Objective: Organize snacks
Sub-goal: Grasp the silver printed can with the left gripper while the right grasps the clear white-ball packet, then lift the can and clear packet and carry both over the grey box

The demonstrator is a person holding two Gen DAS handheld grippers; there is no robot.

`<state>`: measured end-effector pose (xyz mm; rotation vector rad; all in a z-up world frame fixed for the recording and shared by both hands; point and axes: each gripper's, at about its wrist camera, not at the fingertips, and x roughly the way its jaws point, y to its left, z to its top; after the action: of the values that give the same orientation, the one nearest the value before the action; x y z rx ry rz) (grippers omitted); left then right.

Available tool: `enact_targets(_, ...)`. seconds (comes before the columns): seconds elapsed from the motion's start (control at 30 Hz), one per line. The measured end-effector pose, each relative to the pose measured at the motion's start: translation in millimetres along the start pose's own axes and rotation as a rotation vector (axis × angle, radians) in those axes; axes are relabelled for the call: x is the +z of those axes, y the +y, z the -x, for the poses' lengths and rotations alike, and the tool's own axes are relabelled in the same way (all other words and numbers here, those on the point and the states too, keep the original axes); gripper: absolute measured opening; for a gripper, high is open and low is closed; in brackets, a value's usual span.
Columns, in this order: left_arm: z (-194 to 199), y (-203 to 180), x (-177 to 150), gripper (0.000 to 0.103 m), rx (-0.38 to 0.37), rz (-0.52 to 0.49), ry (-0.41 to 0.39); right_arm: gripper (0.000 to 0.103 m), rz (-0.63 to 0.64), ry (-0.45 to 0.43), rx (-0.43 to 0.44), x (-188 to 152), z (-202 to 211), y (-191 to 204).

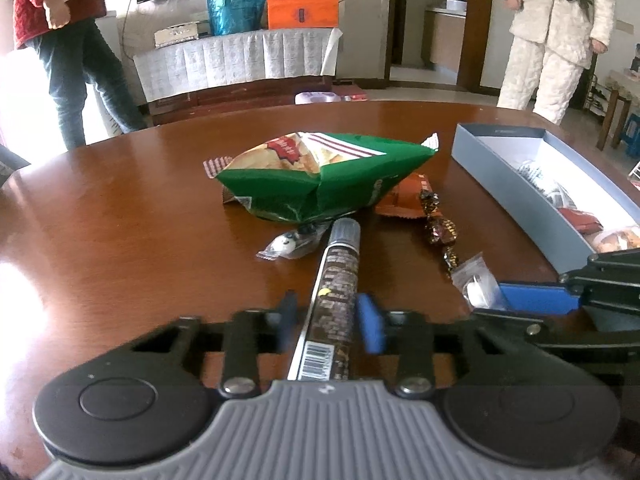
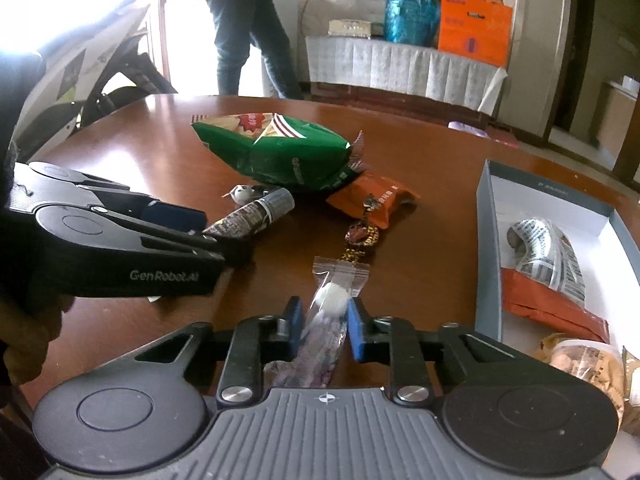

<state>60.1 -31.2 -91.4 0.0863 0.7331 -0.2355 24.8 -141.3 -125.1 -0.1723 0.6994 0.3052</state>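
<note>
My left gripper (image 1: pixel 329 320) is shut on a long brown snack stick (image 1: pixel 338 280) that lies pointing at a green chip bag (image 1: pixel 320 176) in the middle of the round wooden table (image 1: pixel 140 220). My right gripper (image 2: pixel 326 324) is shut on a clear packet with a white candy (image 2: pixel 332 292). The left gripper (image 2: pixel 208 228) shows at the left of the right wrist view, with the stick (image 2: pixel 256 216) in it. An orange packet (image 2: pixel 372 200), brown wrapped candies (image 2: pixel 362 236) and a small clear candy packet (image 2: pixel 242 192) lie by the green bag (image 2: pixel 280 152).
A grey-blue open box (image 2: pixel 486 280) at the table's right holds a newsprint-patterned packet (image 2: pixel 548 252), an orange packet (image 2: pixel 552 308) and a biscuit packet (image 2: pixel 588 364). Two people (image 1: pixel 60 40) (image 1: pixel 552 32) stand beyond the table. A sideboard (image 1: pixel 240 60) carries bags.
</note>
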Motion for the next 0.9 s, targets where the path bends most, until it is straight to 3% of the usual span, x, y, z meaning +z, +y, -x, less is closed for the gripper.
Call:
enact_targets(0.2, 2, 2, 3, 0.023, -0.012, 0.024, 0.017, 0.020, -0.040, -0.044, 0.024, 4, 10, -7)
enact_targets(0.8, 41, 7, 13, 0.021, -0.048, 0.083, -0.094, 0.020, -0.167, -0.152, 0.069, 13, 44, -31)
enact_targets(0.83, 44, 6, 13, 0.020, -0.054, 0.083, -0.099, 0.020, -0.170, -0.158, 0.072, 13, 46, -32)
enact_targets(0.9, 49, 3, 14, 0.005, -0.061, 0.075, -0.110, 0.020, -0.171, -0.166, 0.074, 12, 50, -32)
